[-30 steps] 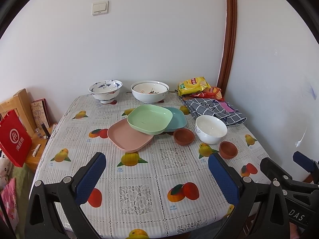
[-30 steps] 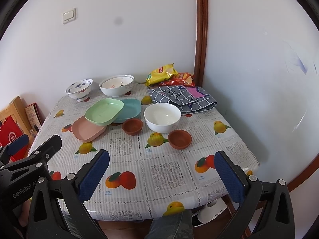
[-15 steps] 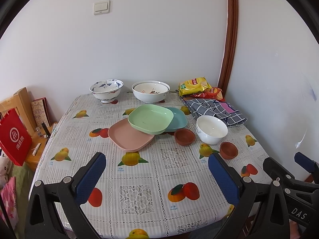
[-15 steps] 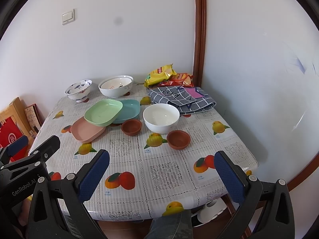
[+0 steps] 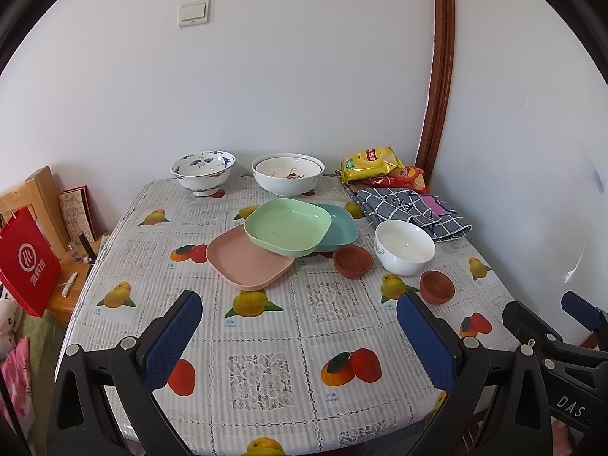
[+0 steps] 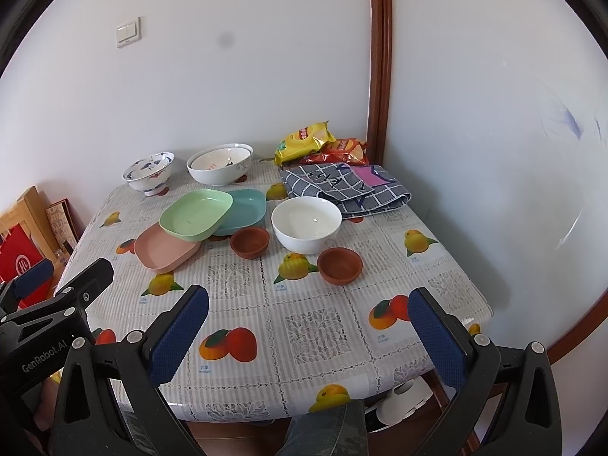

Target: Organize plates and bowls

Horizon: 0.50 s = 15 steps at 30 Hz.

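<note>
On the fruit-print table, a green plate (image 5: pixel 287 226) (image 6: pixel 196 214) leans across a pink plate (image 5: pixel 249 260) (image 6: pixel 167 251) and a teal plate (image 5: pixel 339 228) (image 6: pixel 246 212). Right of them stand a plain white bowl (image 5: pixel 404 246) (image 6: pixel 306 223) and two small brown bowls (image 5: pixel 353 261) (image 5: pixel 437 287) (image 6: pixel 249 241) (image 6: pixel 339 265). At the back stand a blue-patterned bowl (image 5: pixel 202 171) (image 6: pixel 149 173) and a large white bowl (image 5: pixel 288 173) (image 6: pixel 220 168). My left gripper (image 5: pixel 300 326) and right gripper (image 6: pixel 307 326) hang open over the table's near edge, both empty.
Snack bags (image 5: pixel 382 167) (image 6: pixel 323 147) and a checked cloth (image 5: pixel 406 211) (image 6: pixel 345 188) lie at the back right corner by the wall. Left of the table stand a wooden chair (image 5: pixel 41 205) and a red bag (image 5: pixel 26 266). A person's leg (image 6: pixel 326 433) shows under the table edge.
Both views have shifted slightly, with the dishes sitting a little higher in frame. No dish has moved and both grippers stay open.
</note>
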### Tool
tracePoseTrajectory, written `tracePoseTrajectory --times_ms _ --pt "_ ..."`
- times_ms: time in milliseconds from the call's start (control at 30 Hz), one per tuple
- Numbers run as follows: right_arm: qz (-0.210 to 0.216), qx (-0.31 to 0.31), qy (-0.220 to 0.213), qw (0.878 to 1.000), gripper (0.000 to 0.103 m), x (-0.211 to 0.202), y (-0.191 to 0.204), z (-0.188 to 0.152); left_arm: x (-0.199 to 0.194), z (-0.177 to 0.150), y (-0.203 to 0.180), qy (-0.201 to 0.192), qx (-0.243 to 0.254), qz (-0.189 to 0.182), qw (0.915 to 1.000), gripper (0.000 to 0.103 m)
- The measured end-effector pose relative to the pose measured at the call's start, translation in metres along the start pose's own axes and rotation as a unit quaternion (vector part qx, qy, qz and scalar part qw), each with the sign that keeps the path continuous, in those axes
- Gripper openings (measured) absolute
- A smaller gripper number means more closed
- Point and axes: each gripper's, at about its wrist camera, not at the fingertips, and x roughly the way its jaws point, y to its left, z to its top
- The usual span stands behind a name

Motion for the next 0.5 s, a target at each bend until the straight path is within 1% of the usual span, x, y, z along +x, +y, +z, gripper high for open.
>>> tracePoseTrajectory --times_ms 233,500 --pt "-0.002 -0.001 0.002 1.000 0.103 0.003 -0.002 0.002 0.007 0.006 0.000 0.000 -0.006 0.003 1.0000 0.103" --pt "-0.007 0.002 -0.001 1.000 0.103 0.004 -0.004 0.008 0.011 0.012 -0.006 0.000 0.003 -0.002 1.0000 0.103"
